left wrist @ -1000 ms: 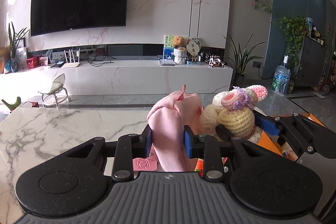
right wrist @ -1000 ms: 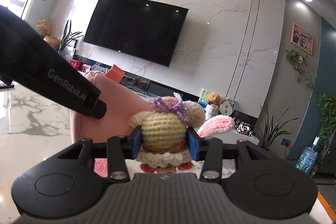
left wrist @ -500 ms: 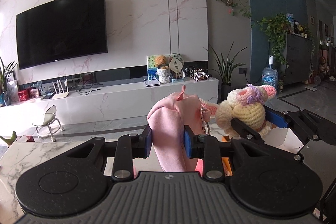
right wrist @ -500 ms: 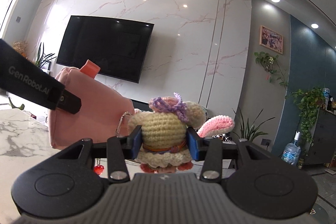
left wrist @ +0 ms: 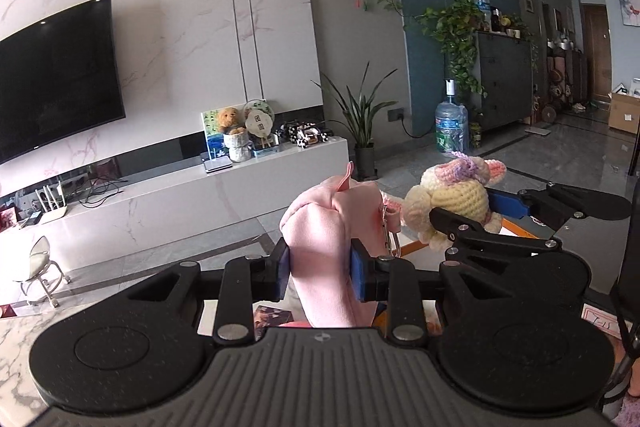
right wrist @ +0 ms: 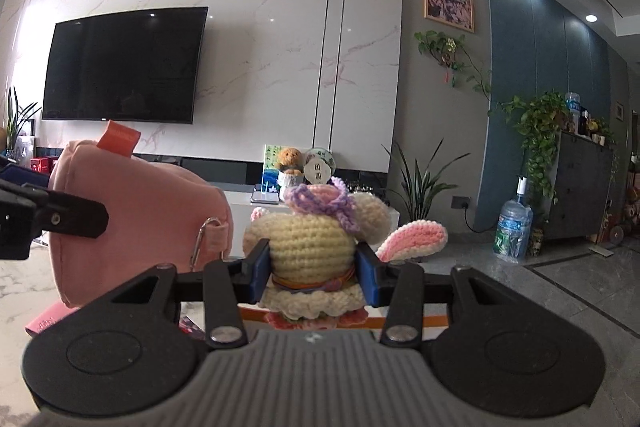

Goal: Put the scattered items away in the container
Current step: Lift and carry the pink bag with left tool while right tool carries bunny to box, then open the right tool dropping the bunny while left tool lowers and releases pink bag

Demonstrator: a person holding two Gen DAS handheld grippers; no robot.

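Two items airborne: left gripper (left wrist: 319, 269) clamping pink pouch (left wrist: 324, 227), right gripper (right wrist: 312, 273) clamping crochet bunny (right wrist: 316, 239), both hovering above orange-rimmed container (left wrist: 516, 229); drops pending.

left hand-held gripper (left wrist: 320, 267) | black body | blue pads (left wrist: 358, 269) | silver screws

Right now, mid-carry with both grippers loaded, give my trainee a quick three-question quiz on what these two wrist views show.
1. True or false: the left gripper is shut on the pink pouch.
2. What does the right gripper hold? A) a water bottle B) the crocheted bunny C) nothing
3. Fill in: the metal clip hangs from the ____.

Key: 1 true; 2 B; 3 pink pouch.
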